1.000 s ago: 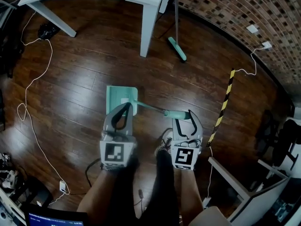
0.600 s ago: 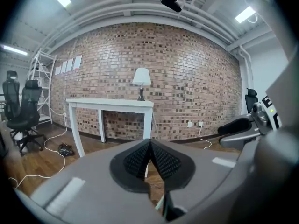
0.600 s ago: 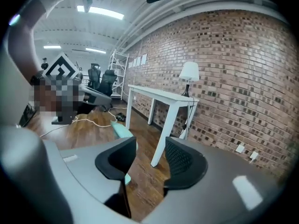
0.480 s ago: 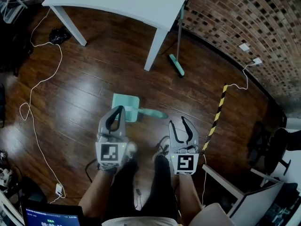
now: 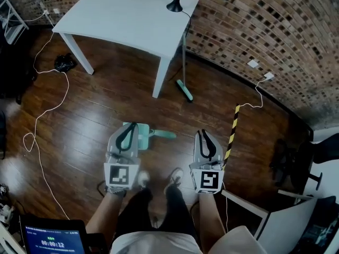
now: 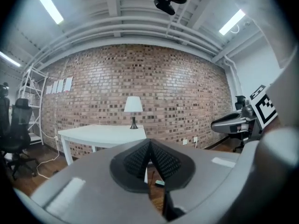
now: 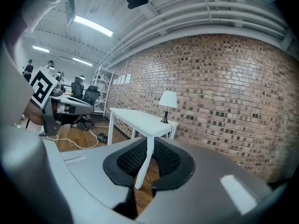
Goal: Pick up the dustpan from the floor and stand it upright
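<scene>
The teal dustpan (image 5: 145,133) lies flat on the dark wood floor, its handle (image 5: 165,135) pointing right. My left gripper (image 5: 131,126) hangs high above it and hides part of the pan in the head view. Its pads (image 6: 140,158) meet at the tip with nothing between them. My right gripper (image 5: 203,133) is raised to the right of the handle and apart from it. Its jaws are closing to a narrow gap, and only the far table leg shows between the pads (image 7: 167,158). Neither gripper view shows the dustpan.
A white table (image 5: 132,15) with a lamp (image 5: 177,4) stands ahead against the brick wall. A teal broom (image 5: 184,89) leans by its leg. A yellow-black strip (image 5: 233,128) and a white cable (image 5: 42,105) lie on the floor. My shoes (image 5: 175,176) are below the grippers.
Both grippers have risen well away from the floor. The right jaws went from wide apart to a narrow gap. The dustpan has stayed flat on the floor.
</scene>
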{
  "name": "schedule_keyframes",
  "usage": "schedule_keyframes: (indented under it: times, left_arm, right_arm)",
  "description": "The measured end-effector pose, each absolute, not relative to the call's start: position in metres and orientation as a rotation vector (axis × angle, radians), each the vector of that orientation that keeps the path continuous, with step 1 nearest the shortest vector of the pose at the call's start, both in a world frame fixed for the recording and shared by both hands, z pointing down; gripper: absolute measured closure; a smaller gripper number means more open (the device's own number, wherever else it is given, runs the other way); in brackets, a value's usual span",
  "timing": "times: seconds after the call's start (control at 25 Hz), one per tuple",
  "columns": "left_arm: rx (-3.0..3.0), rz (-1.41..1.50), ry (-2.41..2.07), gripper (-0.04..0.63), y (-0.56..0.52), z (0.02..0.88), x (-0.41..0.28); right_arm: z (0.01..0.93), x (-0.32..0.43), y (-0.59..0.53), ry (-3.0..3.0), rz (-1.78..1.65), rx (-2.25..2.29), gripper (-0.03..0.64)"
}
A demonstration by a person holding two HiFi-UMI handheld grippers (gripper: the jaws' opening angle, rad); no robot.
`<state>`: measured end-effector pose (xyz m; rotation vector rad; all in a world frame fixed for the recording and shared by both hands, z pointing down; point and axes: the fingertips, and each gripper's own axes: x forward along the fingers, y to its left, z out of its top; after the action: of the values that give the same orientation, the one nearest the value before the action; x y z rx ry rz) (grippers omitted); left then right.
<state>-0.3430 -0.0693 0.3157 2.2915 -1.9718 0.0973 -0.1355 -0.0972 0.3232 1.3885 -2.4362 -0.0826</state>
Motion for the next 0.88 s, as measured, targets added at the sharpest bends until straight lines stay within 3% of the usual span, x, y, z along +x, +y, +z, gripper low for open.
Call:
schedule_keyframes:
  times: [0.6,0.88]
  left_arm:
    - [2.472,0.059,-1.964,0.594,-0.043,0.178,-0.282]
    - [2.546,0.076,-2.047,0.594,-0.023,0.153,-0.288]
  right_arm:
    - [0.172,-0.058,-0.070,-2.498,-0.135,1.576,0.588]
    - [0.142,-0.030,-0.048,-2.484,-0.239,1.595,0.582]
